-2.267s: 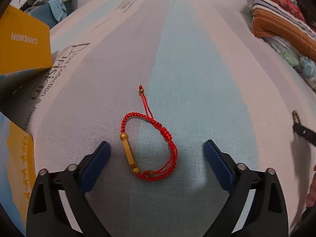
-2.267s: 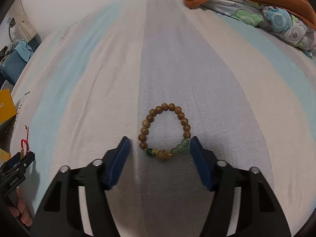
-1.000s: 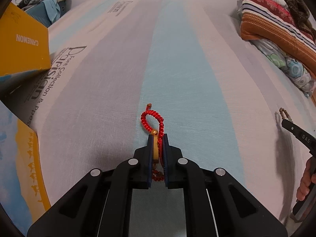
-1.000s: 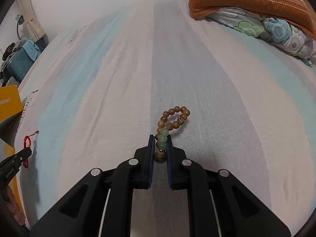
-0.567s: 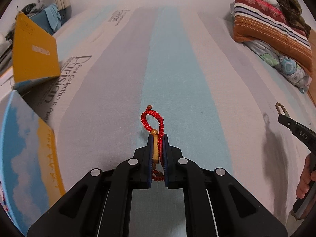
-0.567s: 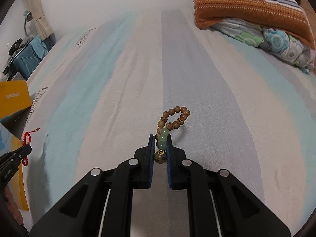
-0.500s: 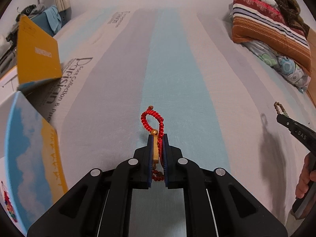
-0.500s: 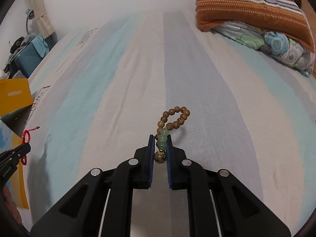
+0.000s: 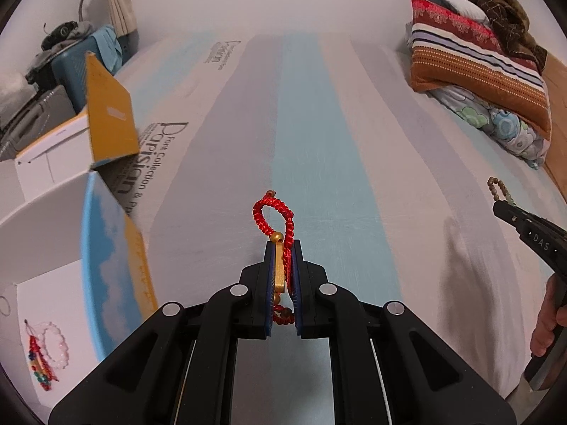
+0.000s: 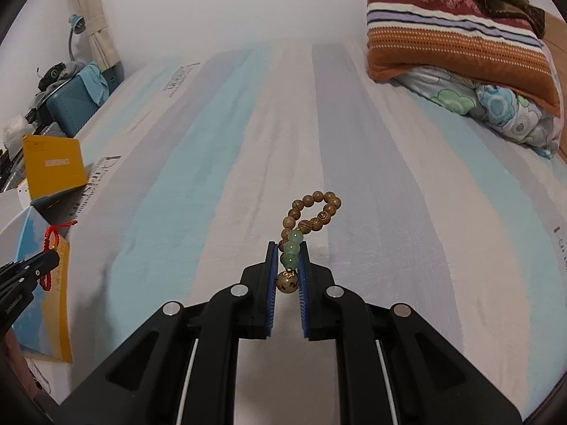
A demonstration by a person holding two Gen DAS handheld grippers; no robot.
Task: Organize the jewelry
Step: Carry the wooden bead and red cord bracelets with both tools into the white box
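While the left claw (image 9: 282,248) pinches the red string bracelet (image 9: 273,212) above the striped bed (image 9: 319,141), the right claw (image 10: 287,248) pinches the bead bracelet (image 10: 312,212). Beside the bed, a white box (image 9: 42,304) holds more bracelets (image 9: 46,350).

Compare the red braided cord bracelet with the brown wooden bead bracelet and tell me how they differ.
The red braided cord bracelet is woven string carrying a long golden bar; the brown wooden bead bracelet is a ring of round beads with three pale green ones and a speckled bead. The cord bracelet is pinched by the left gripper at its bar, the bead bracelet by the right gripper at its green beads. Both are squeezed into narrow loops above the striped bedsheet.
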